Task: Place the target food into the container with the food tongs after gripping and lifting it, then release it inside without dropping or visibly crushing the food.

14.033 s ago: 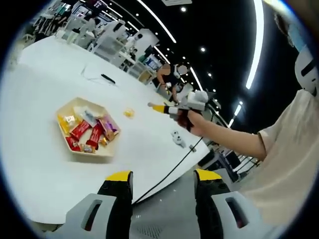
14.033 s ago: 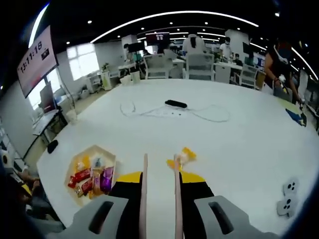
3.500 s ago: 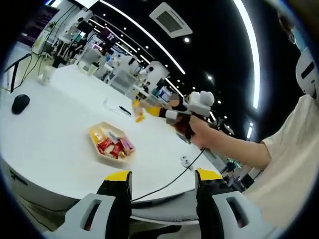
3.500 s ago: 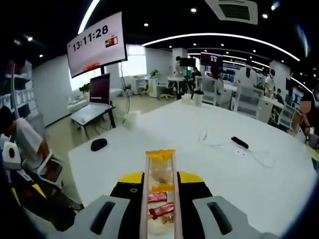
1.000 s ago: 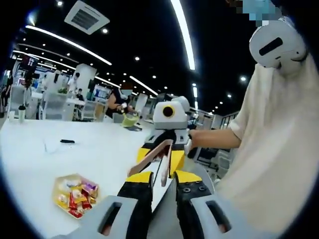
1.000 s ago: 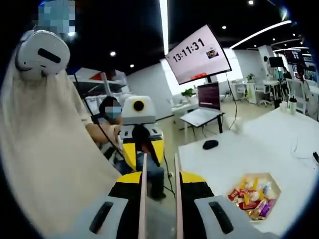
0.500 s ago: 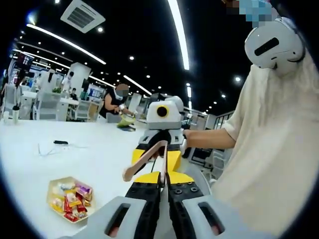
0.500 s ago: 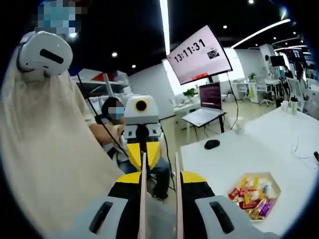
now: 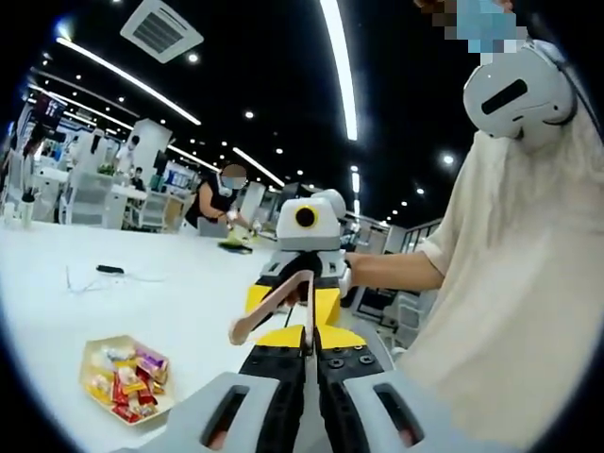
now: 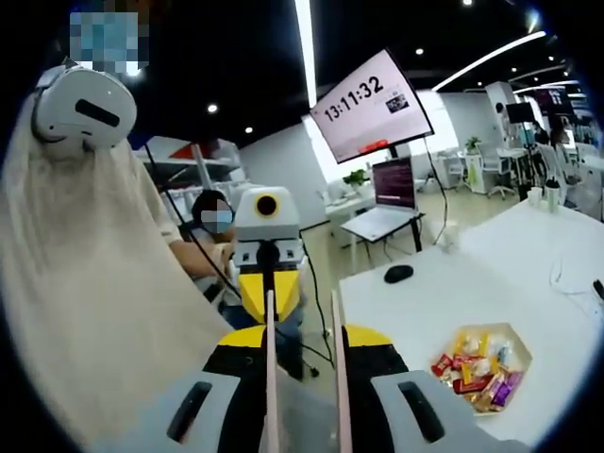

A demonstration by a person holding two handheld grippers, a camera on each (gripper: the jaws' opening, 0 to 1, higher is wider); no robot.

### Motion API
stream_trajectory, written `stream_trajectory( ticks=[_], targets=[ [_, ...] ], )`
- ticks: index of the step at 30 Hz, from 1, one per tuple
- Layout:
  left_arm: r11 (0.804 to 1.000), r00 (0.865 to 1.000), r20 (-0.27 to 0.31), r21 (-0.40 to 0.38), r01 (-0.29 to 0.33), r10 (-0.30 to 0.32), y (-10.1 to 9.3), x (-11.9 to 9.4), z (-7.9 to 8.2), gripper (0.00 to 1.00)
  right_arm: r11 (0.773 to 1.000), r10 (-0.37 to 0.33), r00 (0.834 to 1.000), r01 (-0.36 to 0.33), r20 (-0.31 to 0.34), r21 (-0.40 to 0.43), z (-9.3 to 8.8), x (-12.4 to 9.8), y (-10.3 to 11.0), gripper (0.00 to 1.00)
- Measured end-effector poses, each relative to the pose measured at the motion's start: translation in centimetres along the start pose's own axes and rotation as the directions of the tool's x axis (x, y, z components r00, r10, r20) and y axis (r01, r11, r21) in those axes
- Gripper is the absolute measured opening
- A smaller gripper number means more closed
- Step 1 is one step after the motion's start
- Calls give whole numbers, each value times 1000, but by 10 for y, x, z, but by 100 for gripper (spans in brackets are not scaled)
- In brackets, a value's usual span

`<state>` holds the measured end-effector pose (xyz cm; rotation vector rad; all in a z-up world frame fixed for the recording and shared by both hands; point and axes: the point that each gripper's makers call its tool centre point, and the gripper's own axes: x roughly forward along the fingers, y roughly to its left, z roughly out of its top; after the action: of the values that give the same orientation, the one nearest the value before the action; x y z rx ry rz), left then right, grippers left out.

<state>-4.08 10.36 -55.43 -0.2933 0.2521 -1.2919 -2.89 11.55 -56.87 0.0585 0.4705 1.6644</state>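
On the white surface (image 10: 566,311) the hexagonal tray (image 10: 479,364) holds wrapped snacks (image 9: 123,377); right gripper (image 10: 304,377) pinches empty, parted food tongs (image 10: 272,349); left gripper (image 9: 304,363) fingers pressed together; release seems done.

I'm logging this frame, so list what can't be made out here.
- Snacks in the tray: too small in the right gripper view to tell the target apart; same in the left gripper view.
- Tongs: handle end cut off by the bottom edge.
- Table: far side cut off.
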Motion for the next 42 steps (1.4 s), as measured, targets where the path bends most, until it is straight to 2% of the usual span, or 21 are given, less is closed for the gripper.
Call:
stream_trajectory(
  ticks=[17, 26, 42],
  targets=[
    [1000, 1000, 8, -24, 4, -4, -2, -2, -1, 0, 999, -28, 1000, 28, 6, 17, -2, -5, -1, 30],
    [999, 1000, 13, -49, 9, -8, -1, -8, -3, 0, 998, -54, 999, 53, 10, 33, -5, -18, -2, 28],
    [998, 1000, -14, -64, 12, -13, 3, -14, -12, 0, 995, -87, 994, 90, -69, 35, -24, -31, -4, 25]
  ],
)
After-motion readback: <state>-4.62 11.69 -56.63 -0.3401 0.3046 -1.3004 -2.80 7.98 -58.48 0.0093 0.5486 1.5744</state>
